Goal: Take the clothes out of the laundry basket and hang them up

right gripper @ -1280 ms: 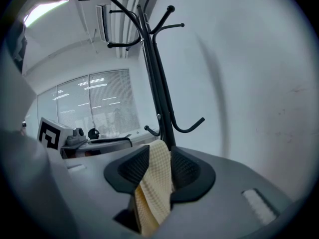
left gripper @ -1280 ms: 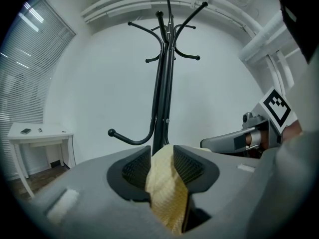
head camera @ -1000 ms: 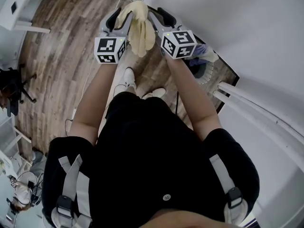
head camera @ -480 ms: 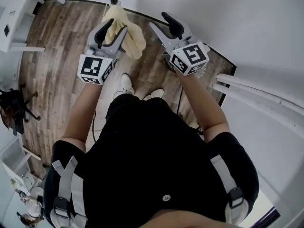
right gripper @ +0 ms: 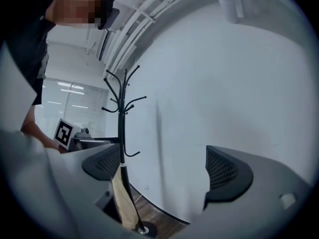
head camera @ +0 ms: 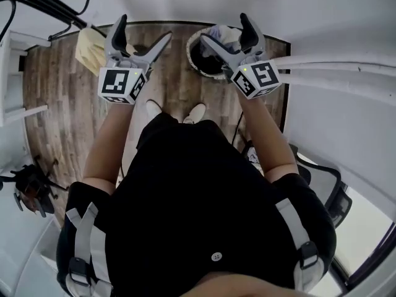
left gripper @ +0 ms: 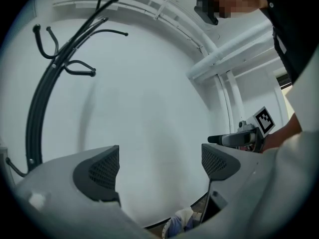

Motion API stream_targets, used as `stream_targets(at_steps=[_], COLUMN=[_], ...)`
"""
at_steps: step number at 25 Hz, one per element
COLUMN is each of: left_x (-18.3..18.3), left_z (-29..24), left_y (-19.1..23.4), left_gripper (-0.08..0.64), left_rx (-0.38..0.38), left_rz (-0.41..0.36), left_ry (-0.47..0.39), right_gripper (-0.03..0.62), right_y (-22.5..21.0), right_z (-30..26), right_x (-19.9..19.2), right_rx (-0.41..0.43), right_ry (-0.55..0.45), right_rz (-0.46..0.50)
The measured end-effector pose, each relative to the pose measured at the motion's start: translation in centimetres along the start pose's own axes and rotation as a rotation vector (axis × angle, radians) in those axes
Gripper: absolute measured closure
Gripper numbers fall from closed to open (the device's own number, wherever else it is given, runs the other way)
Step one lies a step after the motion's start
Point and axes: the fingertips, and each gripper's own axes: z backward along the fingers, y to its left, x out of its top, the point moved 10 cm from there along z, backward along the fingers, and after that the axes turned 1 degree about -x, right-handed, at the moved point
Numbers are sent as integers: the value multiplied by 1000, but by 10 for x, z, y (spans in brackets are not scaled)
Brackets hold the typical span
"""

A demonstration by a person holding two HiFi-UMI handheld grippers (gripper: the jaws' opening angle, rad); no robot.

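Wood floor (head camera: 62, 104) and a plain white wall (head camera: 334, 17) are pretty much the whole room, so nothing is in your way. The biggest thing in play is the black coat rack (right gripper: 121, 108) over on the far left. Next down is the round white laundry basket (head camera: 189, 49), sitting on the floor at the far right, near the wall.

A cream garment (head camera: 88, 42) already hangs low on the rack, draped down along the pole. More clothes (left gripper: 180, 222) are heaped in the basket, pale blue and white from what I can see, though I can't tell how many pieces.

Now your claws. The left claw (head camera: 143, 30) has just swung open and stands spread wide, with only bare wall between its pads. The right claw (head camera: 224, 28) is the same: jaws just opened, gaping wide, holding nothing. Both point roughly level, side by side in front of you.

What matters for the next grab, I'd say, is that the basket lies just beyond and below your right claw, and off to the right of your left one. So your right hand is the closer one. Being round, the basket has no long axis to line up with. You'd mostly need to tip that claw down into the heap.
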Motion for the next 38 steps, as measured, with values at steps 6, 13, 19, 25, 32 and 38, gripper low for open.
stream_targets(at_steps=[6,13,19,25,32,38], left_x=[-21,-50,-91,-164,-260,-354], left_z=[-68,-136,-204,-272,-354,-401], left_y=[-81,-158,-186,-171,-128,-108], left_gripper=[37,37,37,38,38,38], left_rx=[-104,-211,-287,-335,-372,-373], left_rz=[17,42,-3,47,87,84], left_ry=[40,109,183,261,394,516], right_gripper=[72,75,86,98,112,115], right_y=[-71,-127,-176,-226,-290,-338], right_z=[92,157,168,137,80,46], right_x=[-15,-33,-66,-118,-203,-296], right_rx=[-180,-301,-397,-478,-539,-558], right_ry=[10,6,37,101,214,284], right_rz=[-25,-61,-104,-152,-193,-275])
